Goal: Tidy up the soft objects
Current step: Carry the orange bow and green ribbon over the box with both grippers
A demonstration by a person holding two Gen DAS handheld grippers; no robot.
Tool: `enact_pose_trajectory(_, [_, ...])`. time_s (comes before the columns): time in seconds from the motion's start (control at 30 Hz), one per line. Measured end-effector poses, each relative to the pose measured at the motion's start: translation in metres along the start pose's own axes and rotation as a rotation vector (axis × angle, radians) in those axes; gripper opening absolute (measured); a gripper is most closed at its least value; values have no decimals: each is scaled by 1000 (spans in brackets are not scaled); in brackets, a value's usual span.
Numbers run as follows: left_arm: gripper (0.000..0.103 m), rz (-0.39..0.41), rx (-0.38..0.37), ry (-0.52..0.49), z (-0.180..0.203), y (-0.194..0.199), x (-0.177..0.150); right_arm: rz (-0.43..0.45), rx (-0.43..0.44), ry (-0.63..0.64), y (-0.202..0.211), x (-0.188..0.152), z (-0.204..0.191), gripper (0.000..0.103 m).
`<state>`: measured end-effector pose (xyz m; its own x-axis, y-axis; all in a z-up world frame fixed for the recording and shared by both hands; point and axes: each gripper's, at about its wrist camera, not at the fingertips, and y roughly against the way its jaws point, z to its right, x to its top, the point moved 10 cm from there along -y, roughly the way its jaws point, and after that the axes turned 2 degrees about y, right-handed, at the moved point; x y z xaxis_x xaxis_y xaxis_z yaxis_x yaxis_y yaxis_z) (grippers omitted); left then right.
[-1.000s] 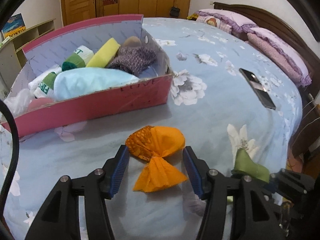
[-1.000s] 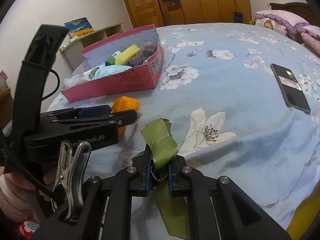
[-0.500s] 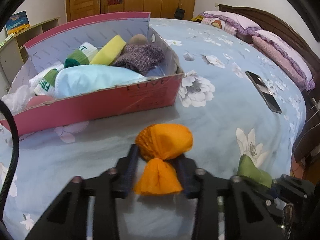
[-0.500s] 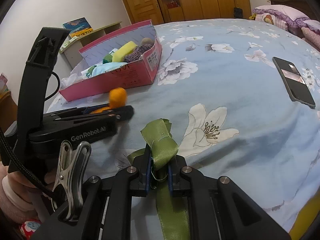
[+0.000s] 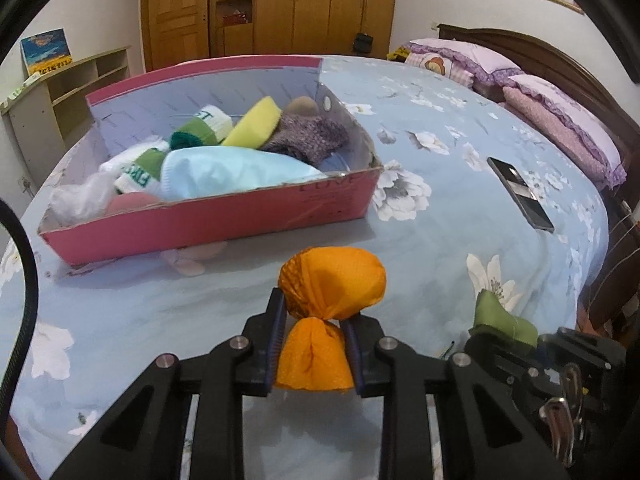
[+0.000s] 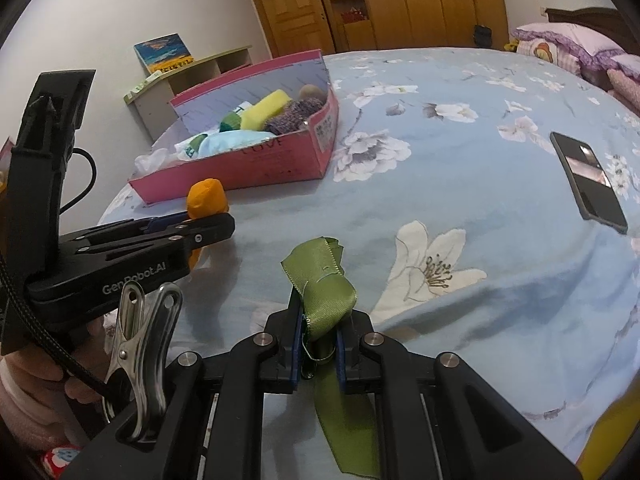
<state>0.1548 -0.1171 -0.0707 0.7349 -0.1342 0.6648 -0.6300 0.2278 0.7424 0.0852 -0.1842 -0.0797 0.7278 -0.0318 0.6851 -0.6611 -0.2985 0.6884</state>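
Left wrist view: an orange cloth bundle [image 5: 332, 284], knotted at its waist, sits pinched in the left claw [image 5: 314, 344], whose jaws have just been closing on it, above the floral bed [image 5: 460, 216] near the pink box [image 5: 208, 224]. The right claw [image 6: 318, 344] grips a green ribbon [image 6: 324, 284]. "GenRobot.AI" marks the left claw's side.

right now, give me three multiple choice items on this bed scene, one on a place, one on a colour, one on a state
1. Where does the phone lie?
A. in the box
B. on the bedspread
C. on the shelf

2. What colour is the ribbon in the right gripper?
A. green
B. red
C. white

3. How is the left gripper?
A. wide open, empty
B. out of view
C. closed on the orange bundle

Answers:
1 B, it rests flat on the floral bedspread, apart from the pink box.
2 A, olive green satin between the pads.
3 C, both pads pinch its tied neck.
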Motion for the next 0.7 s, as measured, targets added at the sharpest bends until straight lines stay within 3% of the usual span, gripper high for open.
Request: enact_pose_trajectory(0.7, [28, 61, 71, 87, -58, 46, 15, 10, 70, 96, 14, 51, -48, 13])
